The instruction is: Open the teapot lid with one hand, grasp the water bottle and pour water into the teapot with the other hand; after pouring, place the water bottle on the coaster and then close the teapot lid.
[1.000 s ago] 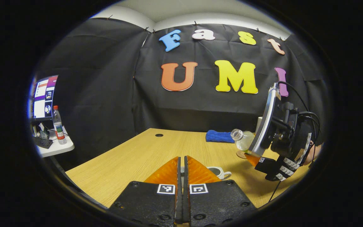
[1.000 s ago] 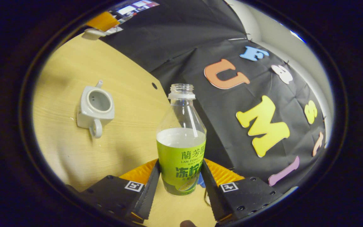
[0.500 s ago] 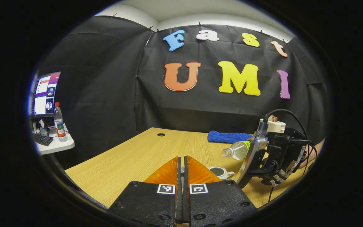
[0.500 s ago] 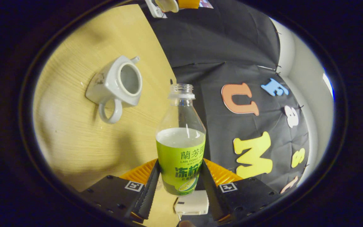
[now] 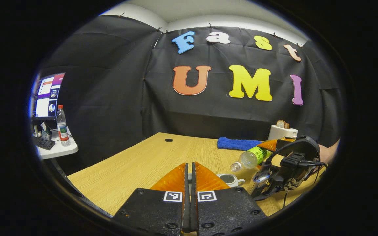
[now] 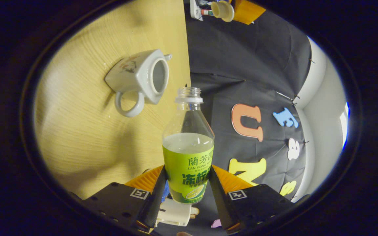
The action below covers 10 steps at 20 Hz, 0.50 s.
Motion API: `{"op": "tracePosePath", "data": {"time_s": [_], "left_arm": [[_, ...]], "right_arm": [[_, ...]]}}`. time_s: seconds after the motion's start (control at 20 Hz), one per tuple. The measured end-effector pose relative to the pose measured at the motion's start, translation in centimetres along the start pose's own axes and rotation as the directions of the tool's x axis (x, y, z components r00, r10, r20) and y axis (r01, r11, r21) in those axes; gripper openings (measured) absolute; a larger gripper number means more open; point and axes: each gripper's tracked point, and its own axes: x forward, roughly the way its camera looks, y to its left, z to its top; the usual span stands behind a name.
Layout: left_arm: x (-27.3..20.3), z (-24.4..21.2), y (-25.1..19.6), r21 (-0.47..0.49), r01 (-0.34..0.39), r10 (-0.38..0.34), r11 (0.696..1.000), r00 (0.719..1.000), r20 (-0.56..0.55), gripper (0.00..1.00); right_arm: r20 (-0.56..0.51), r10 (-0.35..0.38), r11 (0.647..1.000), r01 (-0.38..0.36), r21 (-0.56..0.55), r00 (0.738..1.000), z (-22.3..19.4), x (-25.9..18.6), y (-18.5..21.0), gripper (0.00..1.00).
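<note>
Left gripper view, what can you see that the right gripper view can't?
The left gripper view takes in the computer screen off to the side and the hand holding the right gripper with its cables.

The right gripper view looks into the teapot's open mouth and sees the teapot lid, pinched in the left gripper, far off at the top.

Both have the water bottle clamped in the right gripper and tipped towards the teapot, and the wooden table.

Teapot [image 5: 230, 179] on table [image 5: 136, 164], towel [image 5: 236, 143] behind it.
</note>
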Motion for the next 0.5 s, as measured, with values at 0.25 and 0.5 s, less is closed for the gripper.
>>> {"op": "tracePosePath", "data": {"time_s": [0.25, 0.5], "left_arm": [[0.1, -0.2, 0.3, -0.012, -0.007, 0.007, 1.000, 1.000, -0.006, 0.02], [0.0, 0.0, 0.3, -0.010, -0.005, 0.005, 1.000, 1.000, -0.001, 0.03]], "right_arm": [[0.021, -0.029, 0.994, 0.031, -0.105, 0.999, 0.3, -0.3, -0.8, 0.72], [0.033, -0.042, 0.980, 0.048, -0.194, 0.999, 0.6, -0.5, -1.2, 0.72]]}}
